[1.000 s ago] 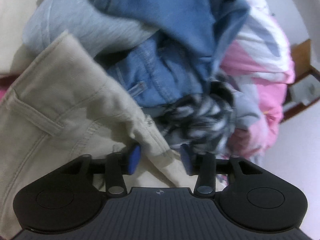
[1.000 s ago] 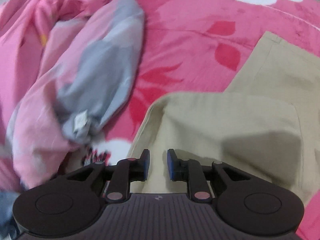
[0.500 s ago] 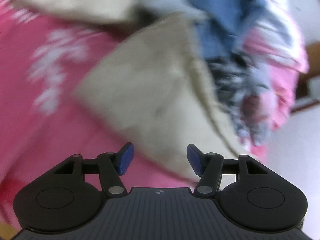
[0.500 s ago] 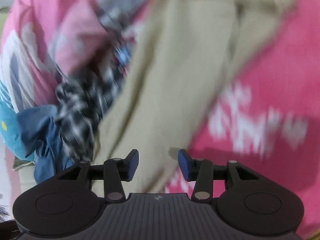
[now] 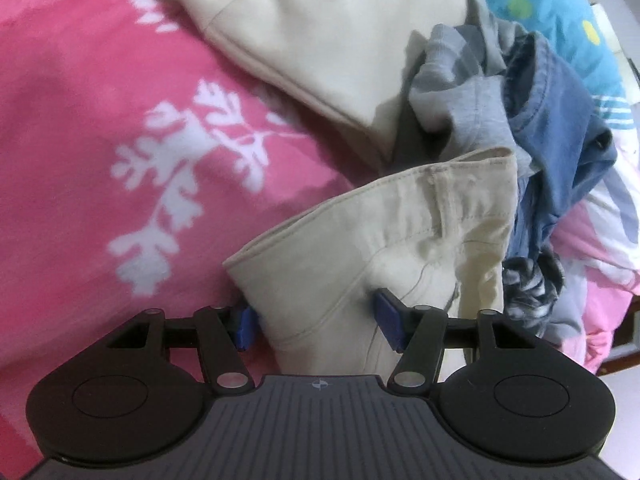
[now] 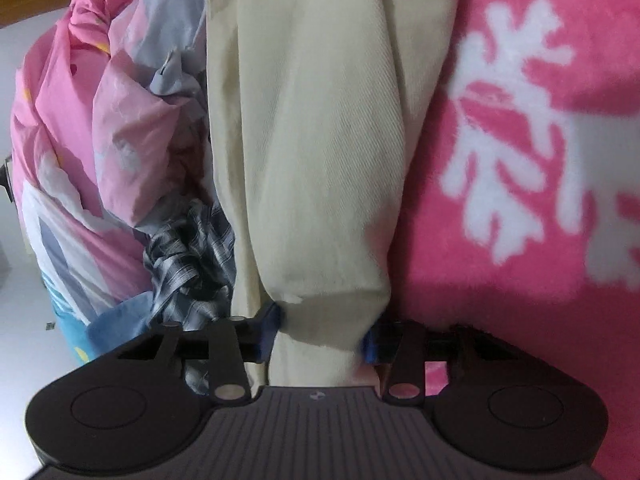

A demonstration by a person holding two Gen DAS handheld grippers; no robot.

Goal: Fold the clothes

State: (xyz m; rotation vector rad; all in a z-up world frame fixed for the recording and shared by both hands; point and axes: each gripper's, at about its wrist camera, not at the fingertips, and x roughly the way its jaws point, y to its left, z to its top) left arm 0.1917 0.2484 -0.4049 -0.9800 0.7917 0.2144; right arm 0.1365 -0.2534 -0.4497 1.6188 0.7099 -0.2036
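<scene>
Step in hand: you were taking hold of the beige cotton-twill trousers (image 5: 400, 240) on the pink fleece bed blanket with white leaf print (image 5: 120, 120), ready to make a fold. Your left tool (image 5: 316, 326) had been closing and sat about half open, astride the waistband end, one blue pad (image 5: 386, 318) dented into the cloth. Your right tool (image 6: 320, 336) had also been closing, narrower, pinching the trouser leg (image 6: 320, 140) at its near fold.

Next, in my judgement: firm both grips, then lift and carry the cloth over onto itself, keeping it taut.

Open room lay left on the bare blanket in the left view. To the right, touching the waistband, sat the crumpled pile of blue denim and grey clothes (image 5: 540, 128) and a black-and-white checked garment (image 6: 188, 264). The cream folded garment (image 5: 328, 32) lay far.
</scene>
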